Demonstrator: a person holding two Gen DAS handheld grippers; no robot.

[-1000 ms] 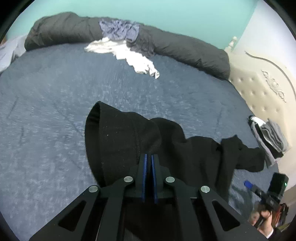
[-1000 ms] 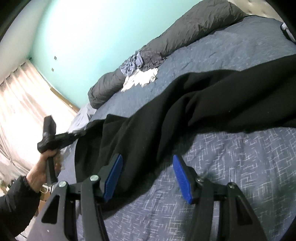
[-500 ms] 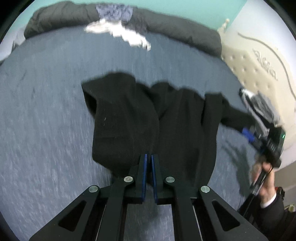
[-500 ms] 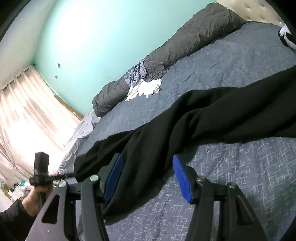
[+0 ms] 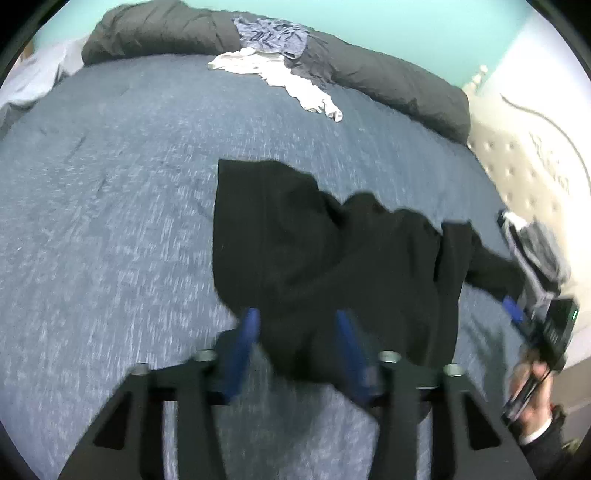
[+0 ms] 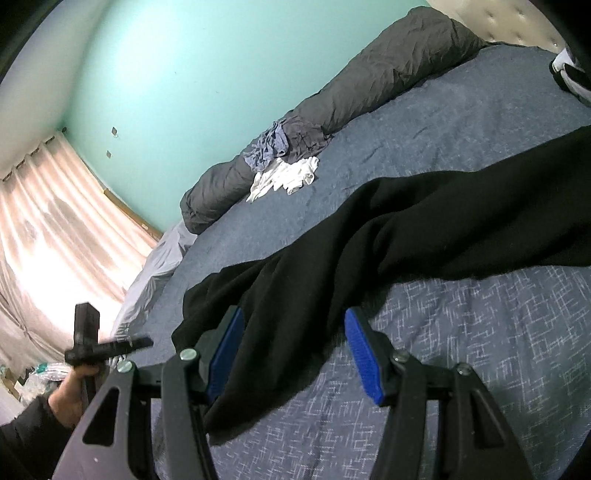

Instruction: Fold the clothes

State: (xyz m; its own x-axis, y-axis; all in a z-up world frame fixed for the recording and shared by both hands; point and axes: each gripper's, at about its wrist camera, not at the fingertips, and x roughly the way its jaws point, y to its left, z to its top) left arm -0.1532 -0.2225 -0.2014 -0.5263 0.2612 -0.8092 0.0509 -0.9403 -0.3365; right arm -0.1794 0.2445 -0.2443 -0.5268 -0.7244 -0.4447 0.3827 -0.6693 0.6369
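A black garment (image 5: 325, 251) lies crumpled on the blue bedspread (image 5: 110, 221), one sleeve reaching right. My left gripper (image 5: 297, 332) hovers over its near edge; its jaws are opening, the cloth lies between the blue pads (image 5: 245, 339) and they do not press it. In the right wrist view the same black garment (image 6: 424, 236) runs across the bed. My right gripper (image 6: 295, 347) stands open astride its near corner, its pads clear of the cloth. The left gripper (image 6: 144, 342) shows at lower left in a person's hand (image 6: 74, 395).
A rolled grey duvet (image 5: 388, 81) lines the bed's far edge, with a white garment (image 5: 288, 77) and a blue-grey one (image 5: 269, 31) against it. A pile of clothes (image 5: 535, 251) sits by the cream headboard (image 5: 535, 155). Curtains (image 6: 55, 229) hang at left.
The left gripper, shut on the black garment's edge before, has spread its jaws and let go. The garment has sunk onto the bed. The right gripper has stayed put.
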